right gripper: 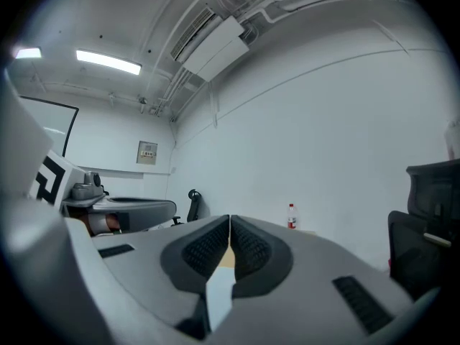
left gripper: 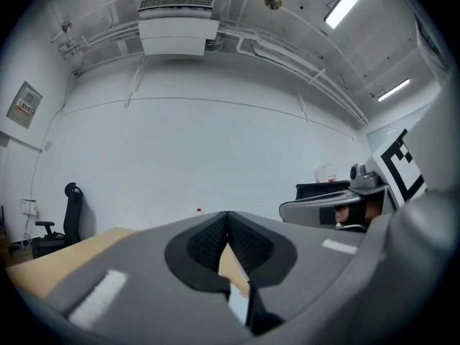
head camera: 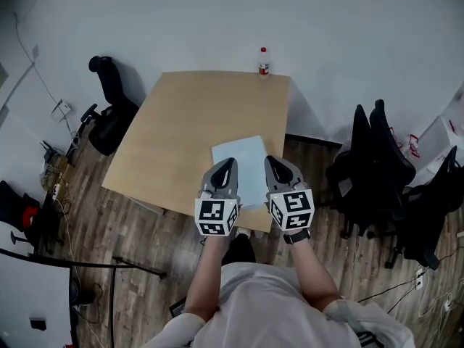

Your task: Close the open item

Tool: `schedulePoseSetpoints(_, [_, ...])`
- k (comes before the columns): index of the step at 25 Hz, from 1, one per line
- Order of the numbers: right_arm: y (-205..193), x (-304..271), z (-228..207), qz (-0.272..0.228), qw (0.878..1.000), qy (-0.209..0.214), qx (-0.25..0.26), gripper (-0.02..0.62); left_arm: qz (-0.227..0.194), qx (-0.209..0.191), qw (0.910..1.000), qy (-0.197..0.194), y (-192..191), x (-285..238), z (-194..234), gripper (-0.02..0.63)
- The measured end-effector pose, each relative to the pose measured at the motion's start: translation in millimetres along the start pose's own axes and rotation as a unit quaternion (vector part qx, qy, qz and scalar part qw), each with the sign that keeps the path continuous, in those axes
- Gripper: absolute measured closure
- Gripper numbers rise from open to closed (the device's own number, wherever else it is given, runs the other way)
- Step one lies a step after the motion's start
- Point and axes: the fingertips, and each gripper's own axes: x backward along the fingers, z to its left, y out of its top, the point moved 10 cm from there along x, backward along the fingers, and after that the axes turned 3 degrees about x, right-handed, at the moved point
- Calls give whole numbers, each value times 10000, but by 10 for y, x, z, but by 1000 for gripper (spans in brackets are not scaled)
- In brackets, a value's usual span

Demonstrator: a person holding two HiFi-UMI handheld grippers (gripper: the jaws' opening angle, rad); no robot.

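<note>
The left tongs (head camera: 229,162) and right tongs (head camera: 270,159) each have their jaws pressed together on nothing, side by side over the near end of a pale blue-white flat rectangular item (head camera: 249,171). It lies flat at the light wooden bench's (head camera: 181,122) 6 o'clock edge. A small red-capped clear bottle (head camera: 264,61) stands at 12 o'clock.

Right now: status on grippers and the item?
Left gripper shut, empty. Right gripper shut, empty. Pale flat item on table, not gripped. Nothing blocking; bottle at far edge.
</note>
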Motion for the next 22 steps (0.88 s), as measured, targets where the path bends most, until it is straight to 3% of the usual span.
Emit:
schedulePoseSetpoints(9, [25, -633, -313, 241, 9997, -62, 82, 578, 139, -14, 9992, -373, 7, -798, 390, 597])
schedulePoseSetpoints(22, [-445, -1019, -654, 947, 9932, -501, -447, 578, 968, -27, 9902, -1010, -451, -1626, 622, 597])
